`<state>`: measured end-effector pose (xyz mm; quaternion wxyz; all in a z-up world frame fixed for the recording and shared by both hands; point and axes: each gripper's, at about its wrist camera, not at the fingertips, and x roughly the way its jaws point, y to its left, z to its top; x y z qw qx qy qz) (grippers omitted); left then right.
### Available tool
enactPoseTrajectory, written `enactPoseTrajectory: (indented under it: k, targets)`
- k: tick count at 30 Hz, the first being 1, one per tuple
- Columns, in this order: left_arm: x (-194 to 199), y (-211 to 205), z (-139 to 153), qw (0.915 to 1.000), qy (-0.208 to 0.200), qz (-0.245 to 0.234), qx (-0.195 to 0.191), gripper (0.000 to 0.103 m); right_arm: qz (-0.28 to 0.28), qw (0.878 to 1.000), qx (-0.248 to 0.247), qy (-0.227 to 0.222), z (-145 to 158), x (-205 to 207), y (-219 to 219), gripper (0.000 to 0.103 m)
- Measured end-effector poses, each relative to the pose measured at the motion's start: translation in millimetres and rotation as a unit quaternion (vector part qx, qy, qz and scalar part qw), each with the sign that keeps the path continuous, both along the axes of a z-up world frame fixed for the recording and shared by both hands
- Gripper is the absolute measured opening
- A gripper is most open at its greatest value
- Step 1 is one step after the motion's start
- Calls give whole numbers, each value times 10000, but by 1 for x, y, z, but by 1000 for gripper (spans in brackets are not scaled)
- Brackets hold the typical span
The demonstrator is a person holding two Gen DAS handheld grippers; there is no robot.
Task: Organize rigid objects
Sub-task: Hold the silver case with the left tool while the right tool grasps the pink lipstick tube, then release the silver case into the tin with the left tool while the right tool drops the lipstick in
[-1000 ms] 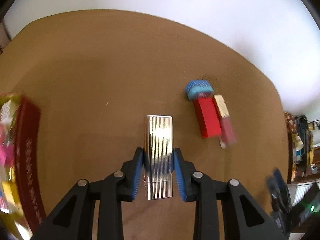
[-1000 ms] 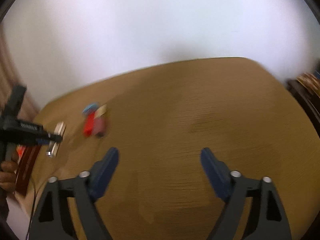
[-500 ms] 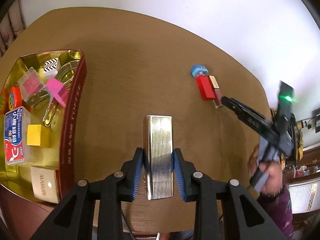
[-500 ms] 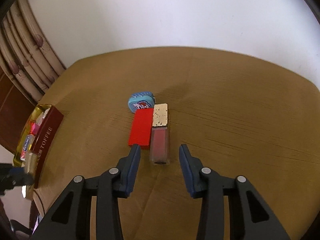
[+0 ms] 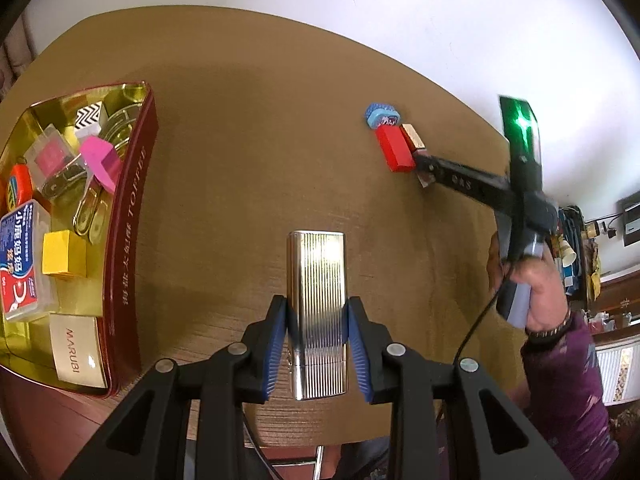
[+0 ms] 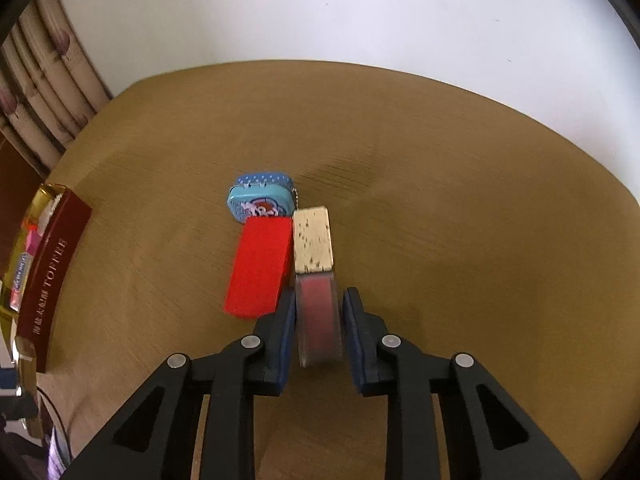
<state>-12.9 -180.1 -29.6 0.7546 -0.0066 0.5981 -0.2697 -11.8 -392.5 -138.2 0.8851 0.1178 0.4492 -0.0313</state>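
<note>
Gripping a ribbed silver case [image 5: 318, 304] in the left gripper [image 5: 318, 354], blue pads pressing on both long sides, holding it above the brown table [image 5: 248, 128] and just to the right of the red-walled tin [image 5: 130, 216]. Closing the right gripper [image 6: 319, 330] around the pink lower half of a lip-gloss tube [image 6: 318, 316], jaws having just been narrowing, left pad against the tube's side, right pad close beside it with contact hard to judge through the blur. Lying flat on the table well to the right of the tin, that tube, with its speckled gold cap [image 6: 312, 240] pointing away from the gripper. Crowding the grasp on the tin-ward side: a red block [image 6: 260, 266] touching the tube along its length, its near corner sitting right against the left finger [image 6: 282, 320]. Resting just beyond the block's far end, a small blue tin [image 6: 260, 200] with a bead chain trailing toward the cap. Sitting in the big tin already: a yellow cube [image 5: 64, 254], a pink block [image 5: 102, 160], a cream box marked MARUBI [image 5: 76, 350], a blue-and-white floss box [image 5: 22, 256], a clear case with pink inside [image 5: 50, 156], and some metal clips [image 5: 90, 212]. Showing at the far right in the left wrist view, a hand [image 5: 532, 288] and purple sleeve [image 5: 560, 392] holding the right gripper's handle.
</note>
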Motion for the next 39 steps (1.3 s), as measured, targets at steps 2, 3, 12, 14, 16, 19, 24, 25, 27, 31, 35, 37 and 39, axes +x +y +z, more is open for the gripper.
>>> enactPoseTrajectory:
  k: [2,3,12,14,16,19,24,25,27,31,35,37,39]
  targets:
    - [-1,-1,-2,10000,8,-8,8,31,25,9999,-117,63,1,4,2,22]
    - [-3,2,-1,10000,-4,-8,7,31,21,9997,-196,127,2,6,3,19]
    - [-10,20,15,9998,-139,89,-111,31,-367,9989,269,-49,5,-32,-11,18]
    - [-8,38,21,9995,-176,243,-110,31,-485,9976,478,-147,8,-47,-15,18]
    - [-5,61,29,9985,-264,476,-41,31,-571,9956,699,-259,14,-65,-16,18]
    - [6,102,41,9945,-520,888,191,31,-601,9918,1018,-492,28,-85,-10,18]
    - [47,149,40,9889,-577,1296,439,31,-320,9870,1390,-747,56,-83,29,18]
    - [58,151,38,9884,-614,1301,495,31,-215,9859,1457,-789,62,-81,42,18]
    - [74,150,31,9879,-667,1282,562,31,-9,9853,1499,-817,72,-63,66,18]
    - [112,150,4,9902,-425,1224,513,31,329,9833,1579,-842,79,-57,108,18]
    - [133,150,-14,9917,-282,1182,426,31,671,9781,1797,-809,88,-47,142,18]
    - [136,151,-13,9928,-311,1113,302,32,854,9769,1790,-791,90,-35,164,18]
    - [134,155,-7,9920,-476,1149,224,32,1007,9744,1845,-791,93,-24,189,18]
